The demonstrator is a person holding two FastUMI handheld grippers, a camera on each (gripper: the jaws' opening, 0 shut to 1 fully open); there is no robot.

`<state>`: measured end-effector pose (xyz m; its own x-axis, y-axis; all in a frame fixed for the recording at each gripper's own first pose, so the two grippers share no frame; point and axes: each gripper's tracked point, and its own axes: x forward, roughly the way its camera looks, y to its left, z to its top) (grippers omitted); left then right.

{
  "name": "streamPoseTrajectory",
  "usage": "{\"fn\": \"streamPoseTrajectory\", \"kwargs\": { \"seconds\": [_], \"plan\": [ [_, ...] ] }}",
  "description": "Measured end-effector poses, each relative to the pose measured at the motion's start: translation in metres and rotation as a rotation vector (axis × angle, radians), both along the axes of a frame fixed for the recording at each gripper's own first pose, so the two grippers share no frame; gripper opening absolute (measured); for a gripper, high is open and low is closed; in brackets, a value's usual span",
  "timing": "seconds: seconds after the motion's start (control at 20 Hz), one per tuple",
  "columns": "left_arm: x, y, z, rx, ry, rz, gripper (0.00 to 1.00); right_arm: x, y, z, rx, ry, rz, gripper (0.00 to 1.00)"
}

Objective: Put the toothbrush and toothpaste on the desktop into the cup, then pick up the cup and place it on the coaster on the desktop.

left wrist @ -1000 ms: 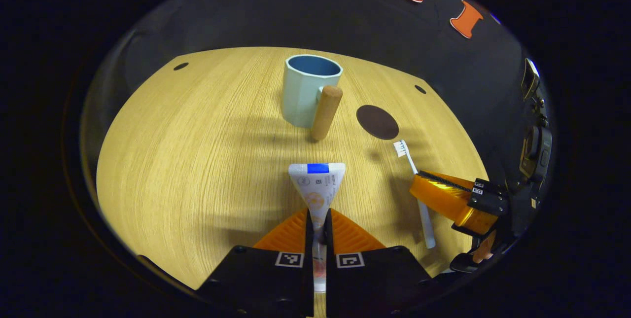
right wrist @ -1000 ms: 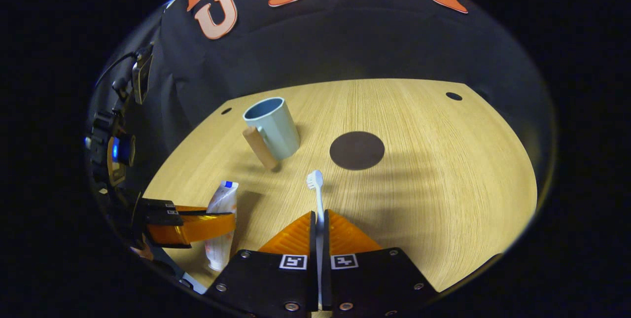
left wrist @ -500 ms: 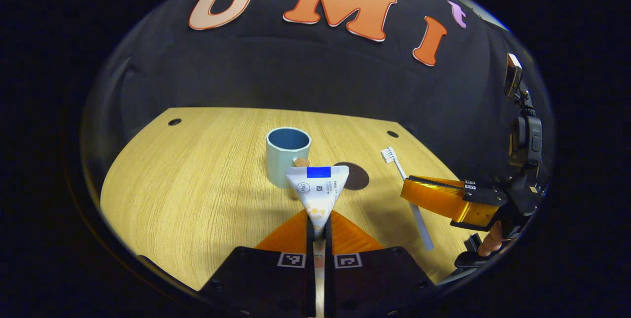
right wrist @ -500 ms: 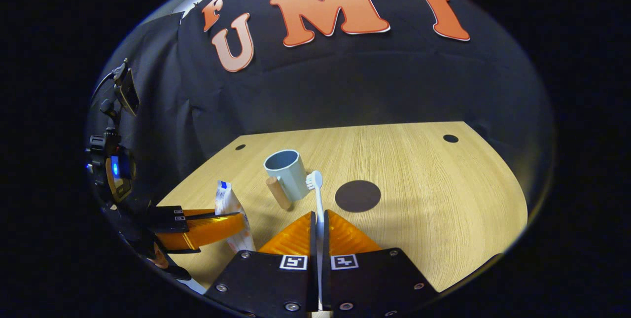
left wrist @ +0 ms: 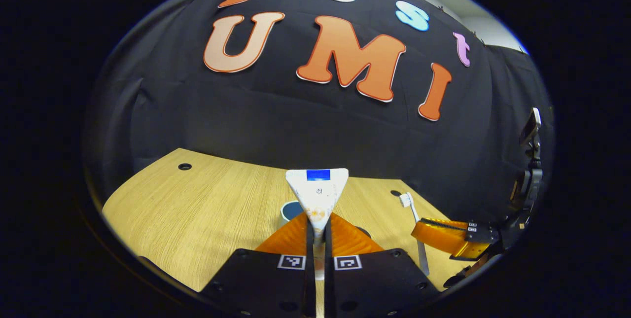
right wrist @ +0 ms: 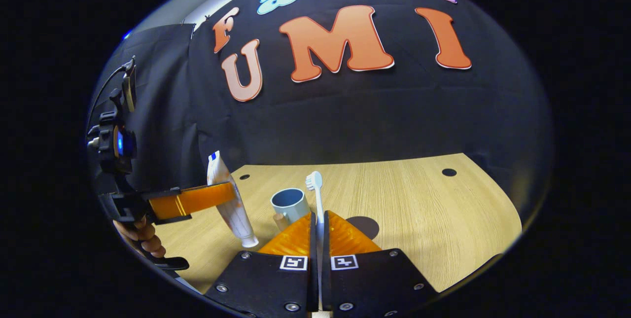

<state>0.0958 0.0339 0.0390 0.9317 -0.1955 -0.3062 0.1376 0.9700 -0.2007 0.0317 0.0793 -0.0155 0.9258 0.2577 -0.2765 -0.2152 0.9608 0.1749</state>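
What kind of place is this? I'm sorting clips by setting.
Likely a staged recording booth, not a bathroom: a bare wooden desktop backed by a black cloth wall, with a cup, toothbrush and toothpaste as props.

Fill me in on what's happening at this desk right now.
A person holds a gripper in each hand. The left gripper is shut on the toothpaste, the right gripper on the toothbrush, both lifted off the desk. The cup stands empty beside the coaster; nothing is in it yet.
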Motion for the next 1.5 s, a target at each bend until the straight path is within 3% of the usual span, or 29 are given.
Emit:
{"fn": "streamPoseTrajectory", "kwargs": {
  "seconds": [0.55,0.95,1.2,1.5],
  "plan": [
    [0.089,0.010,0.030,-0.059,-0.164,0.057,0.06,0.021,-0.008,0.035,0.017,-0.133,-0.008,0.03],
    [0.128,0.013,-0.024,-0.038,-0.089,0.078,0.06,0.030,-0.008,0.036,-0.012,-0.159,-0.020,0.03],
    [0.133,0.016,-0.065,-0.043,-0.031,0.092,0.07,0.042,-0.004,0.046,0.013,-0.207,-0.026,0.03],
    [0.134,0.019,-0.084,-0.082,-0.041,0.098,0.07,0.046,0.001,0.049,0.060,-0.261,-0.018,0.03]
  ]
}}
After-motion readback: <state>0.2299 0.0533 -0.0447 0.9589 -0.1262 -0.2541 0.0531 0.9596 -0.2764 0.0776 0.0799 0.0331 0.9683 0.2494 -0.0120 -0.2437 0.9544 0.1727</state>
